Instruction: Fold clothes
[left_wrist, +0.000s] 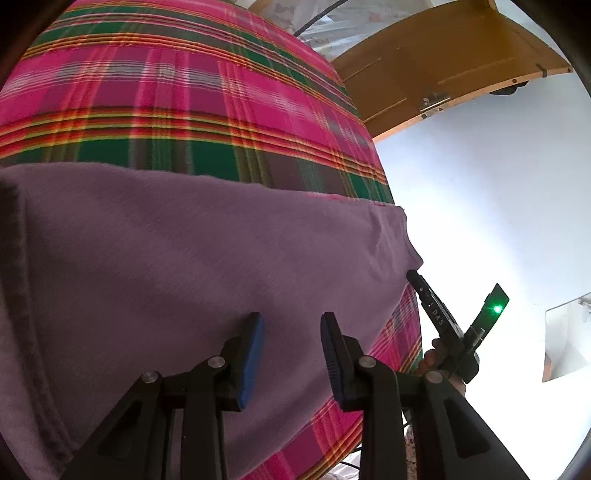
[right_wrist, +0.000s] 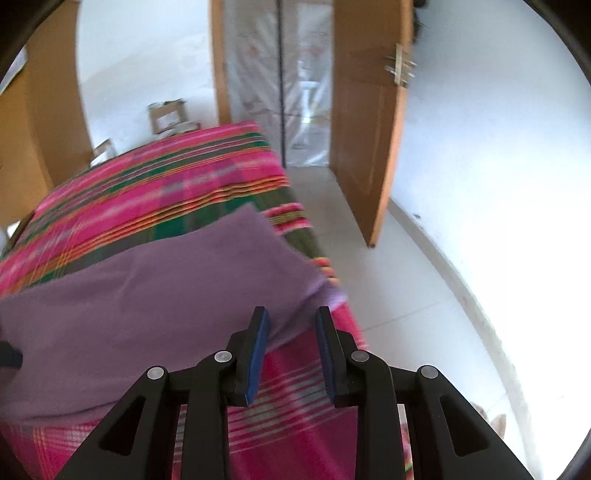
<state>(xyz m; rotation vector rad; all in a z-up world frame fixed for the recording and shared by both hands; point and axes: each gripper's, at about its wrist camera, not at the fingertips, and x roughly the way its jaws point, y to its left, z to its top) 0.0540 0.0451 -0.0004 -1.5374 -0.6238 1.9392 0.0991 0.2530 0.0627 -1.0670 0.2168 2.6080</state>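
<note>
Purple garment (left_wrist: 192, 258) spread flat over plaid-covered bed (left_wrist: 166, 92), filling lower left of both views. Left gripper (left_wrist: 291, 354) and right gripper (right_wrist: 291, 350) above it, jaws parted, holding nothing. Soft, light, limp knit, likely; best pinched at a corner or hem edge.

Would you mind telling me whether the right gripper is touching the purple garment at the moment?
Cannot tell. In the left wrist view the right gripper's tip meets the purple garment's corner, but contact is unclear; the right wrist view shows open jaws with no cloth between them.
</note>
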